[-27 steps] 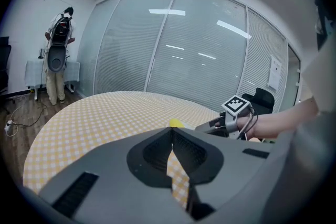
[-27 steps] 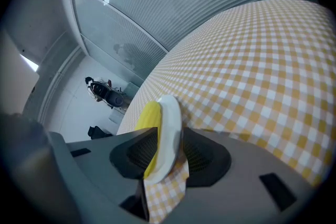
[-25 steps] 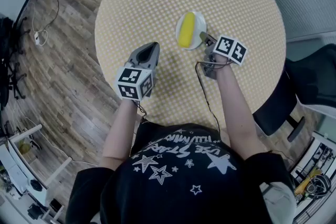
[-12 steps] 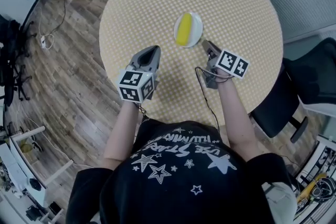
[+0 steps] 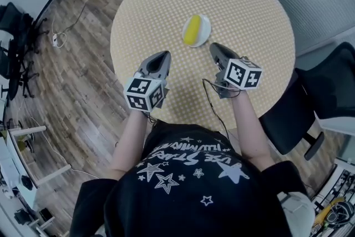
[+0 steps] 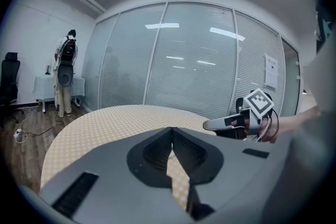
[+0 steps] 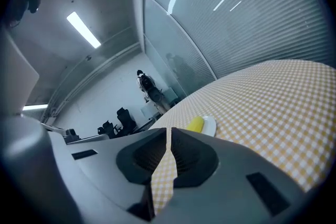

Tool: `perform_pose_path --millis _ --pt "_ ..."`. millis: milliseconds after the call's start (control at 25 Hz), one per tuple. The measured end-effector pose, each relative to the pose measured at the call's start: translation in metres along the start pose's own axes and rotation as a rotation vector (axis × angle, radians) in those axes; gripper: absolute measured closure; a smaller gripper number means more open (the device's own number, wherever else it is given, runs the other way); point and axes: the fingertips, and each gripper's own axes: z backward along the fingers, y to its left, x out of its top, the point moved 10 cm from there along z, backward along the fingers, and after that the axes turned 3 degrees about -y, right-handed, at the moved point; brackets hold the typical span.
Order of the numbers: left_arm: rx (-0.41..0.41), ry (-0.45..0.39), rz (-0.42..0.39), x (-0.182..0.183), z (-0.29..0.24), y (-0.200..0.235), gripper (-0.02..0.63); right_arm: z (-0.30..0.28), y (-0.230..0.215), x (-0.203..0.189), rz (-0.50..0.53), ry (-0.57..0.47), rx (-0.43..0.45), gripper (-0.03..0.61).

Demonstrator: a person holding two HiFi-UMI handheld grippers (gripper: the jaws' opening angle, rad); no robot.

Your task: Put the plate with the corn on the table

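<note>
Left claw [image 6: 171, 130], right claw [image 7: 169, 129] pressed together, empty. Corn [image 7: 196, 123], plate [image 7: 210, 126] partly hidden behind right claw.

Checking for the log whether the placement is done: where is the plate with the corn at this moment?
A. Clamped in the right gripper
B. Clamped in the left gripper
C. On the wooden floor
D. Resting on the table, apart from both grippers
D: the plate with the corn lies on the checkered table, beyond the left gripper and the right gripper, whose jaws are both shut on nothing.
</note>
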Motion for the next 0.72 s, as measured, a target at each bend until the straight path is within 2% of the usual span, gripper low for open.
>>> perform_pose_path --millis 280,400,720 --pt "0.090 -0.057 0.022 -0.011 0.034 -0.033 0.606 0.034 0.008 -0.004 0.094 0.049 0.080 0.538" --pt "0.128 -0.057 0.041 -0.017 0.048 -0.040 0.606 0.044 0.007 -0.012 0.098 0.073 0.099 0.538" --pt "0.114 -0.031 0.022 -0.028 0.075 -0.051 0.606 0.060 0.016 -0.025 0.072 0.064 0.101 0.538"
